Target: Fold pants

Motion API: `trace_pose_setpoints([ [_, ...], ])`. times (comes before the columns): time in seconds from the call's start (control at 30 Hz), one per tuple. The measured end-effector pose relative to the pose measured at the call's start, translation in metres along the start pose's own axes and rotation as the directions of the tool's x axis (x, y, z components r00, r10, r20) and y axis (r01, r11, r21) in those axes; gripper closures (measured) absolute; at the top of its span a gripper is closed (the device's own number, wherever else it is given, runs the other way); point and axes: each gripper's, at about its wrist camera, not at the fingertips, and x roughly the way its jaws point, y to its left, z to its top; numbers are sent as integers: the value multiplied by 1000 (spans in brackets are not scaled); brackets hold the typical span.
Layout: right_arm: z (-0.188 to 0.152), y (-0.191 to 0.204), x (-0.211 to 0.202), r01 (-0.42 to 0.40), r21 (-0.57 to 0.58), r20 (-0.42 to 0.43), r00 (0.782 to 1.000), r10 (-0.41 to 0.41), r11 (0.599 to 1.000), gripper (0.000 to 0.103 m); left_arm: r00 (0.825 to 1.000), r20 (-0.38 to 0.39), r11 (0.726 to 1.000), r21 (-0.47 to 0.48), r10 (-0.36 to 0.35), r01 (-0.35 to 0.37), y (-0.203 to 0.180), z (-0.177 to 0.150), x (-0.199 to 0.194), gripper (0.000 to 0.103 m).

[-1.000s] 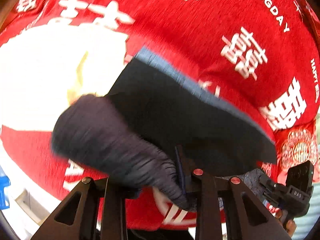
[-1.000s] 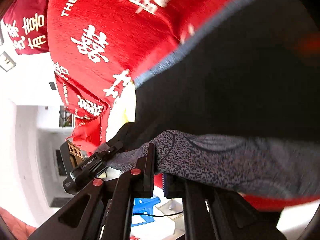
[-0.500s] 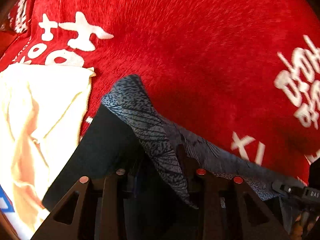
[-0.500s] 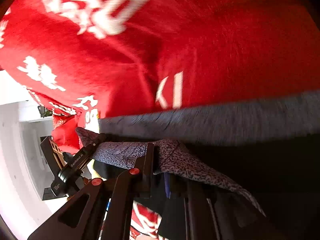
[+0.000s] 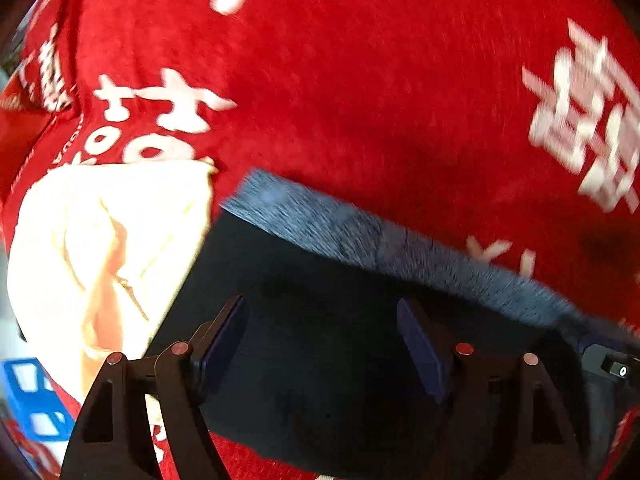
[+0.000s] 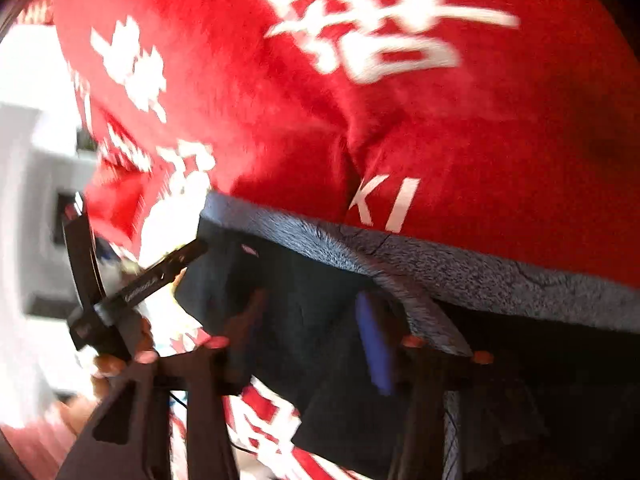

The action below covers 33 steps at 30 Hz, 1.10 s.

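The dark pants (image 5: 320, 320) lie flat on the red cloth (image 5: 360, 100), with a grey-blue speckled band (image 5: 380, 240) along their far edge. My left gripper (image 5: 324, 340) is open just above the dark fabric, holding nothing. In the right wrist view the same pants (image 6: 300, 312) and band (image 6: 500, 268) lie below my right gripper (image 6: 316, 332), which is open and empty. The left gripper also shows in the right wrist view (image 6: 132, 292) at the left, by the pants' corner.
A cream-yellow garment (image 5: 104, 256) lies on the red cloth left of the pants. A blue plastic item (image 5: 32, 400) sits at the lower left edge. The red cloth carries white lettering (image 6: 380, 20). White furniture (image 6: 24, 200) stands beyond the cloth's left edge.
Both grippers have opened and let go of the speckled band. The pants have dropped from being held up and folded over to lying flat on the red cloth.
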Motion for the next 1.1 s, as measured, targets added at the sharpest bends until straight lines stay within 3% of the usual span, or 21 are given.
trace_pose_setpoints([
  [0.17, 10, 0, 40, 174, -104, -17, 984, -177, 979, 62, 998, 2, 998, 1, 61, -61, -24, 9, 35, 25],
  [0.2, 13, -5, 46, 178, -94, -25, 983, -181, 980, 62, 997, 6, 997, 11, 78, -78, -27, 8, 39, 25],
  [0.27, 16, -14, 45, 141, -41, -19, 990, -141, 989, 62, 994, 8, 993, 30, 111, -111, -34, 10, 41, 25],
  [0.33, 15, -20, 30, 88, 11, 10, 996, -88, 996, 61, 996, -1, 995, 30, 94, -94, -36, 9, 35, 25],
  [0.4, 8, -25, 12, 43, 28, 39, 998, -44, 999, 45, 998, -14, 997, 40, 66, -65, -39, 3, 25, 25],
  [0.47, -2, -28, -7, 23, 35, 62, 998, -25, 999, 40, 998, -20, 995, 79, 57, -56, -48, -8, 14, 25],
  [0.6, -38, -40, -44, 61, 76, 88, 994, -67, 995, 40, 999, -28, 986, 163, 27, -22, -69, -36, -13, 25],
  [0.8, -110, -64, -97, 124, 209, 119, 981, -151, 970, 39, 995, -77, 958, 272, -70, 88, -108, -87, -45, 25],
  [0.93, -169, -74, -125, 151, 323, 152, 966, -208, 935, 33, 986, -129, 930, 336, -110, 148, -131, -123, -59, 25],
  [1.1, -244, -81, -140, 178, 450, 160, 948, -275, 875, 33, 977, -153, 883, 424, -151, 203, -157, -170, -83, 25],
])
